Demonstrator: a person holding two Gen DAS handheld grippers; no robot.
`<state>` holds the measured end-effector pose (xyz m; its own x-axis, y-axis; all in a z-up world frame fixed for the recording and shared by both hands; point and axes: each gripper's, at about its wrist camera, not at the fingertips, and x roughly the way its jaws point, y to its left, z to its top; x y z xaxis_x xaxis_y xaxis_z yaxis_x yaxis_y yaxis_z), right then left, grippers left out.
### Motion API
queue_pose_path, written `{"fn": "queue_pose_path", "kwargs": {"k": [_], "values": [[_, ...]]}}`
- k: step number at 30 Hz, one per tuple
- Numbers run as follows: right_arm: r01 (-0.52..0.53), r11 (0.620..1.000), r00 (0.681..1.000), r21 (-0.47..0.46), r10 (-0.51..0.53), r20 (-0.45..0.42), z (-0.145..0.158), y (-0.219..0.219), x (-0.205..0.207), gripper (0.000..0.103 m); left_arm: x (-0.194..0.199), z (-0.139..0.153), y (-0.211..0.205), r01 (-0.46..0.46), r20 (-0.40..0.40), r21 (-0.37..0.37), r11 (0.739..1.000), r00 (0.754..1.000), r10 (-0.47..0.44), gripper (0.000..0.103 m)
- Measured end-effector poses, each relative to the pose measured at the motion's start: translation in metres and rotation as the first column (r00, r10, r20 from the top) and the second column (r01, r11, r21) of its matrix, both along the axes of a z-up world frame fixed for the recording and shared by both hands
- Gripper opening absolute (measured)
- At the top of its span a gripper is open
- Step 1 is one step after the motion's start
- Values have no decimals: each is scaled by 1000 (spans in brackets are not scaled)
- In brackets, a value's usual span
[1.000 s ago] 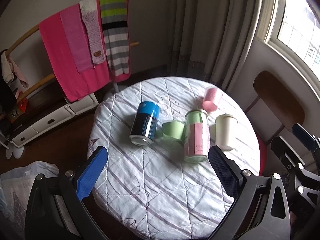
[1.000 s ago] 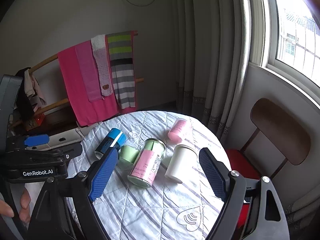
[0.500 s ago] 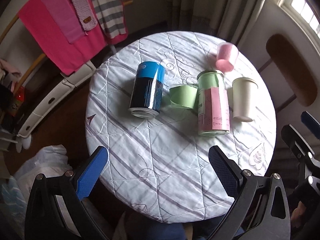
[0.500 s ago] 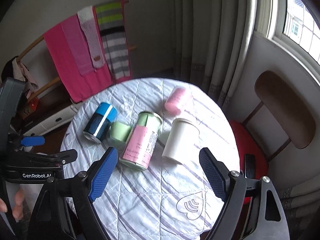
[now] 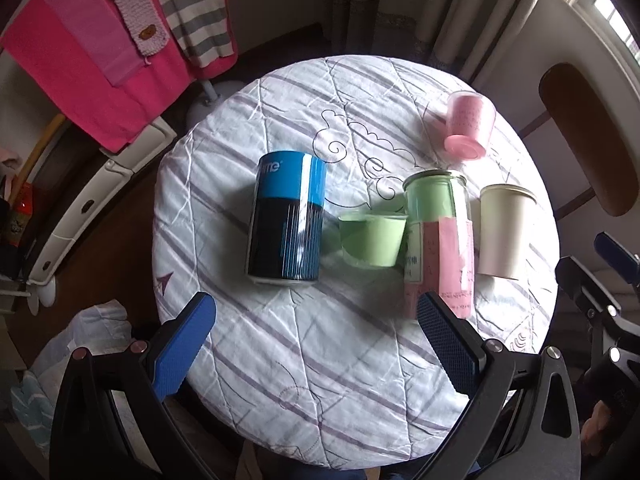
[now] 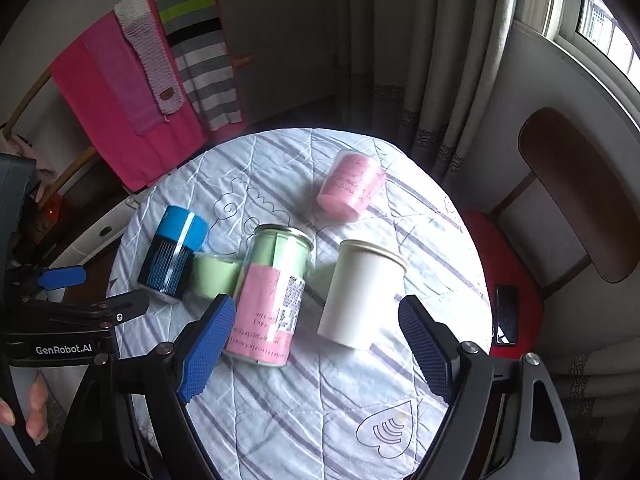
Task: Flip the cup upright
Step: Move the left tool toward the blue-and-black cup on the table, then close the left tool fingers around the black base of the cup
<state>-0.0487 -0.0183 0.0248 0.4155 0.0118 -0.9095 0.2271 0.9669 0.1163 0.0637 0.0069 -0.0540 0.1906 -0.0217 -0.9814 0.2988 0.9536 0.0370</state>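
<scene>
Several cups stand upside down on a round table (image 5: 280, 340) with a striped white cloth: a blue and black cup (image 5: 286, 216) (image 6: 173, 254), a small green cup (image 5: 372, 238) (image 6: 214, 274), a tall green and pink cup (image 5: 438, 240) (image 6: 272, 292), a white cup (image 5: 505, 231) (image 6: 362, 288) and a pink cup (image 5: 468, 125) (image 6: 351, 185) at the far side. My left gripper (image 5: 316, 350) is open and empty above the near table edge. My right gripper (image 6: 314, 354) is open and empty, above the table in front of the white cup.
A rack with pink and striped cloths (image 5: 100, 28) stands behind the table at the left. A wooden chair with a red seat (image 6: 572, 196) stands to the right, a phone (image 6: 506, 314) on its seat. Curtains (image 6: 420, 52) hang behind.
Both grippers have moved forward and down toward the table; the cups look larger and closer. Both stay open. No cup has moved.
</scene>
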Motion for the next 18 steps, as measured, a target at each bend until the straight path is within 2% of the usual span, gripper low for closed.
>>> {"fn": "queue_pose_path", "kwargs": {"k": [6, 10, 13, 18], "values": [[19, 1000, 1000, 11, -19, -21, -9, -12, 16, 85, 28, -11, -4, 20, -30, 27, 999, 999, -19, 102], [0, 1000, 999, 5, 0, -32, -13, -12, 27, 85, 51, -17, 4, -3, -36, 35, 999, 999, 5, 102], [-19, 1000, 999, -3, 19, -35, -15, -11, 37, 85, 70, -28, 7, -20, -84, 31, 999, 996, 22, 102], [-41, 999, 998, -2, 41, -46, -19, -9, 50, 85, 88, -50, 1, 18, -141, 80, 997, 990, -6, 102]]}}
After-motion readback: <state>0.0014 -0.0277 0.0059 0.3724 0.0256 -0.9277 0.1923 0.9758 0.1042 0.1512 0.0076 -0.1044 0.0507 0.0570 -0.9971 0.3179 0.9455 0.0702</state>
